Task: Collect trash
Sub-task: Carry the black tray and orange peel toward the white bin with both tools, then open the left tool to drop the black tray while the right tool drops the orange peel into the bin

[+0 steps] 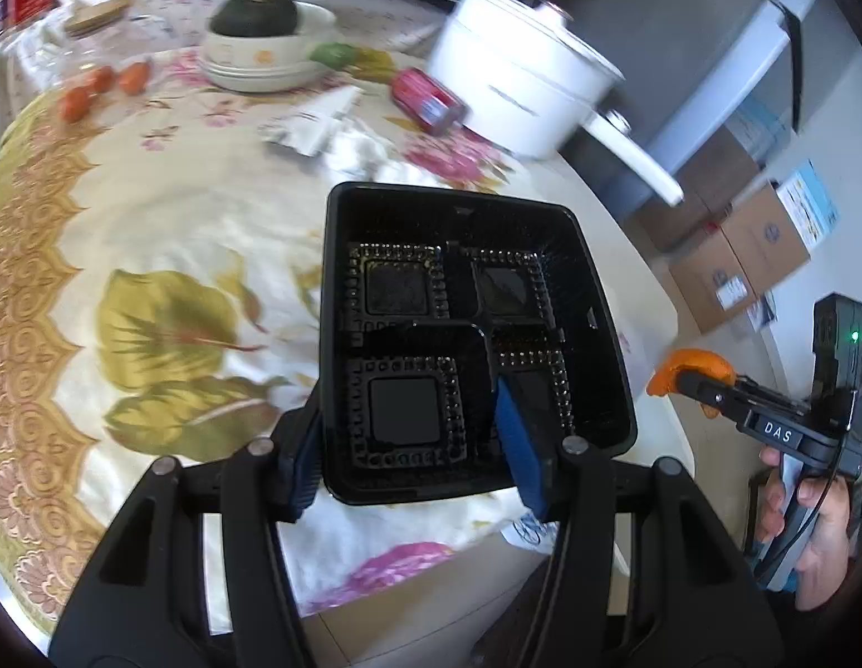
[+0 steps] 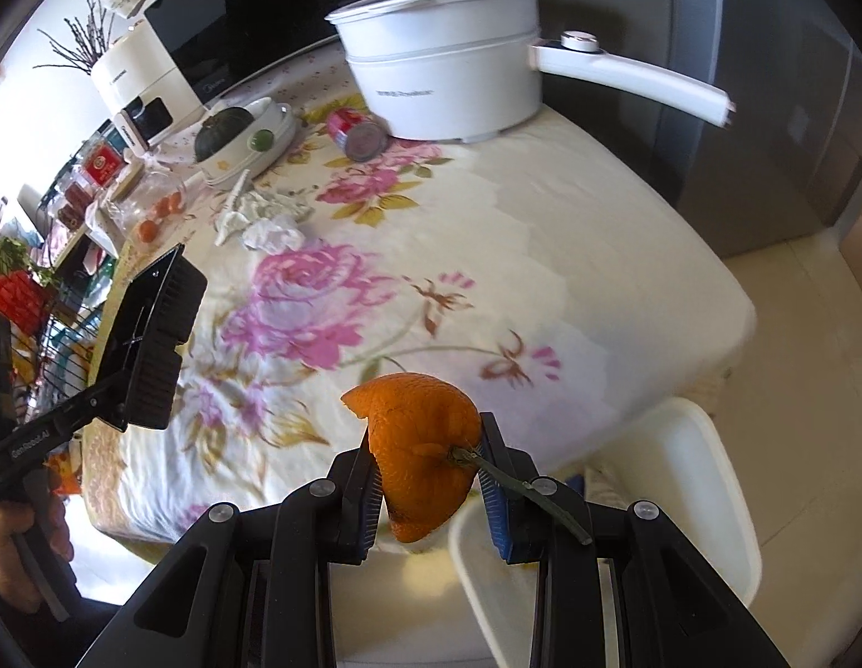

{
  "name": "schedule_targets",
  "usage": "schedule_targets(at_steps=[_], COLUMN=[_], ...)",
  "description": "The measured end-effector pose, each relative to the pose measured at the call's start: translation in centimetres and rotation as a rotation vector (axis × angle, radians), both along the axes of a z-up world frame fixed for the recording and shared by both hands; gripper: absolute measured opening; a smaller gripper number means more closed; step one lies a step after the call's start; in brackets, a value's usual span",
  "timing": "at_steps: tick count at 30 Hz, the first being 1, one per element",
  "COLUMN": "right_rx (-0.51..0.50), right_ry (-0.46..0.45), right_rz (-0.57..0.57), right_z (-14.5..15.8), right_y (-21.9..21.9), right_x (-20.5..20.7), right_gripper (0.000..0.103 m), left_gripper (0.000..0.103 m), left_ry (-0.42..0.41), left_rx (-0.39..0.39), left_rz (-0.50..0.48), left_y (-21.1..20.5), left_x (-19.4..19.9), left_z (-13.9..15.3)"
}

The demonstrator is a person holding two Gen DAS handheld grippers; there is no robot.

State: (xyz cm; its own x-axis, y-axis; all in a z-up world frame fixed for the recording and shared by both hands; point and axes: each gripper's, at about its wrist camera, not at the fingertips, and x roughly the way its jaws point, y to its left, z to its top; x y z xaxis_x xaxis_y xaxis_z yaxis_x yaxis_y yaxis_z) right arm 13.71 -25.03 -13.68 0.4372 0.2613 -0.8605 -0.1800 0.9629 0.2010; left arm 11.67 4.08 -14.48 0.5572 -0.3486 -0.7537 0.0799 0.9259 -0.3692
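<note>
Right wrist view shows the right claw (image 2: 431, 473) closed on an orange peel (image 2: 422, 456), just above the white bin (image 2: 709, 501) beside the table (image 2: 598, 256). The left claw (image 1: 414, 445) grips the black tray (image 1: 464, 300), farther from the bin.

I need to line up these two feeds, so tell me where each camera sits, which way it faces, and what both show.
Left wrist: on the left tongs, looking forward over the floral table; they grip a black tray. The right tongs and hand show at right.
Right wrist: on the right tongs, facing across the table toward the white pot; they pinch an orange peel. The left tongs and hand show at left.
Shared: tray, peel, pot, red can, crumpled paper.
</note>
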Motion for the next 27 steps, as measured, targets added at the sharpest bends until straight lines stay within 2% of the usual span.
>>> schedule_targets(at_steps=[17, 27], right_rx=[-0.08, -0.062], right_ry=[0.062, 0.074], right_rz=[-0.074, -0.17], right_z=[-3.4, -3.7], right_y=[-8.0, -13.7], right_x=[-5.5, -8.1], right_gripper=[0.032, 0.032], left_gripper=[0.057, 0.057], left_ry=[-0.001, 0.003], left_rx=[0.101, 0.154], left_rz=[-0.268, -0.377], left_y=[-12.3, -18.7], left_x=[-1.9, -2.2], left_z=[-1.7, -3.1])
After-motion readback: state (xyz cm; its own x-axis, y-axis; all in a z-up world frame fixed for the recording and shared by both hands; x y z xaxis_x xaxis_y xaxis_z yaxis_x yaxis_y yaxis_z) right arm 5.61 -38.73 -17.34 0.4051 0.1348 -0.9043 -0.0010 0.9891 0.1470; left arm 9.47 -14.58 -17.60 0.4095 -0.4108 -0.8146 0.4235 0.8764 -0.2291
